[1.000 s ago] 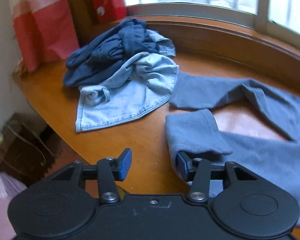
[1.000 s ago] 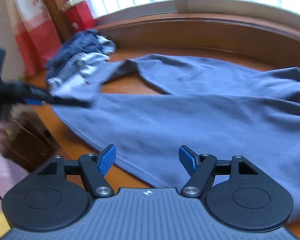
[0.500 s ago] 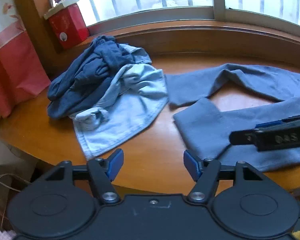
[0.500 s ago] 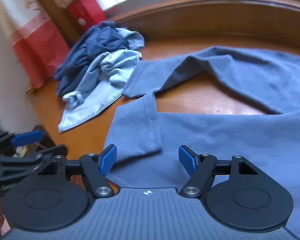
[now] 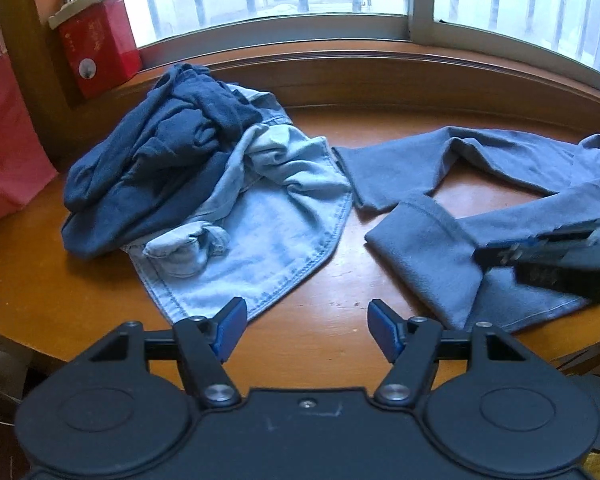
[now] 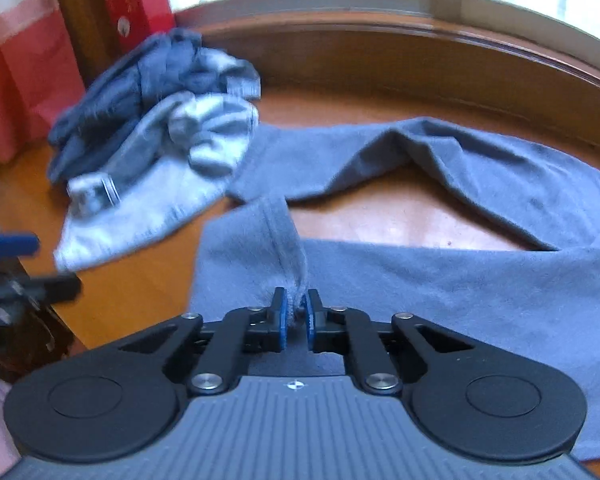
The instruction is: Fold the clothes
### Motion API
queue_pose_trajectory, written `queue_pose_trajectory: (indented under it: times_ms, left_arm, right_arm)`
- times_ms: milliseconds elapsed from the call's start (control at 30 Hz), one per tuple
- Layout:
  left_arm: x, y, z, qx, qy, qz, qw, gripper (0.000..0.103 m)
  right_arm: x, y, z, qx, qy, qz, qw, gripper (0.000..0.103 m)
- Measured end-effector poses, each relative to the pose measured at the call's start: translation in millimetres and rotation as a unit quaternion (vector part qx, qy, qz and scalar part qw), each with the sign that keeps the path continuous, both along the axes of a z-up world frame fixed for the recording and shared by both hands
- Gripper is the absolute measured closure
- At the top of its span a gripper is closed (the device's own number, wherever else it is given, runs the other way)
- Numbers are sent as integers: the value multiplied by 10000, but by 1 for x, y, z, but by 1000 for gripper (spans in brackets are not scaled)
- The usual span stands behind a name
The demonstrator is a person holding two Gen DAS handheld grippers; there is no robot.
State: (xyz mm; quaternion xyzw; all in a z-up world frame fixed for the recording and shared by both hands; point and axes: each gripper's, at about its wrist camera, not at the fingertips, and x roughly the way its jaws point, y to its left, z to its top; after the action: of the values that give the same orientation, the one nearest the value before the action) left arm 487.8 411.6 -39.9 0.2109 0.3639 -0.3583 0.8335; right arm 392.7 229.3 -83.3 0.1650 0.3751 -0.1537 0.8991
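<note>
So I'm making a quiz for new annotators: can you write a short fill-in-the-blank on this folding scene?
1. The right tongs are shut on the folded-back edge of the ____ garment.
2. The left tongs are ____, holding nothing.
3. The light denim piece lies partly under a ____ blue crumpled garment.
4. The red box stands beside the ____.

Missing words: grey-blue; open; dark; window

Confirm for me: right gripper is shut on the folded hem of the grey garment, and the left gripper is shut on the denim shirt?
Not quite. The left gripper is open and holds nothing, as the left wrist view shows. The right gripper is shut on the grey garment, beside the denim shirt.
</note>
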Motion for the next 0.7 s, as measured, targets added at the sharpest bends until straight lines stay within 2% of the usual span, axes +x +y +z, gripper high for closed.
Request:
queue_pose_trajectory:
  times_ms: [133,233,300,333,400,433,467,500,567,700]
  left_arm:
    - [7,13,-3,-2,50,116,9999,39]
    - [12,22,-5,-4,88,203,9998,39]
    - [15,27,-7,9,111,273,9996,39]
    - [16,29,-8,27,122,321,9994,39]
    - [17,32,-8,19,115,372,9992,38]
    - [17,33,-7,-1,107,383,9992,38]
    - [16,33,-7,-22,102,391,9992,38]
    - [16,32,-6,-48,101,375,9992,38]
    - [14,25,-6,-59,96,290,9995,38]
    - [2,1,-2,-22,-15,21,10000,38]
  right_arm:
    - [9,13,24,247,-514,219,9981,94]
    - [32,31,33,424,-746,768,9933,96]
    - [53,48,34,600,-782,1308,9865,91]
    - [58,54,35,574,-772,1365,9860,87]
    - [68,66,36,521,-752,1479,9848,62]
    - [72,72,37,490,-749,1515,9844,55]
    - [67,71,38,438,-789,1417,9858,44]
    - [59,65,38,425,-804,1332,9869,42]
    - [42,53,38,400,-823,1152,9891,41]
    - [-5,18,29,435,-641,373,9963,38]
